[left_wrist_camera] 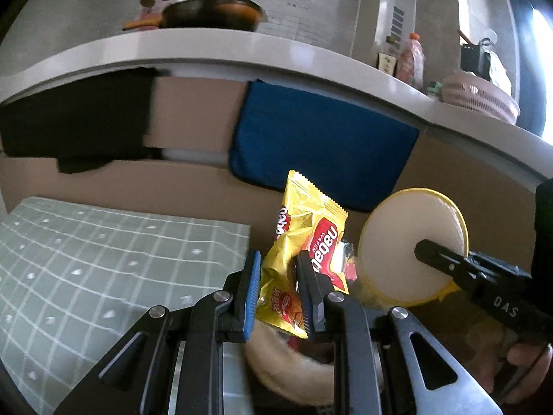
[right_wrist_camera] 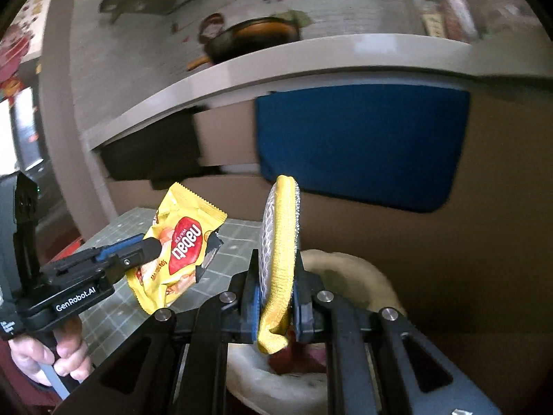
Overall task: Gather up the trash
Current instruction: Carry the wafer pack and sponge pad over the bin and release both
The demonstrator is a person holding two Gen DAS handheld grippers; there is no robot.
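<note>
My left gripper (left_wrist_camera: 276, 276) is shut on a crumpled yellow Nabati wafer wrapper (left_wrist_camera: 304, 228) and holds it in the air; it also shows in the right wrist view (right_wrist_camera: 179, 256). My right gripper (right_wrist_camera: 276, 276) is shut on a round yellow-edged scrubbing pad (right_wrist_camera: 280, 242), seen face-on in the left wrist view (left_wrist_camera: 411, 242). Both are held above a cream-rimmed bin (right_wrist_camera: 359, 269), whose rim shows below the left gripper (left_wrist_camera: 287, 370), with reddish contents inside.
A green checked mat (left_wrist_camera: 103, 259) lies to the left. Behind is a counter (left_wrist_camera: 242, 52) with a pan (left_wrist_camera: 211, 14), bottles and a pink basket (left_wrist_camera: 480, 93). A blue cloth (left_wrist_camera: 321, 141) and a black cloth (left_wrist_camera: 76, 121) hang on the brown cabinet front.
</note>
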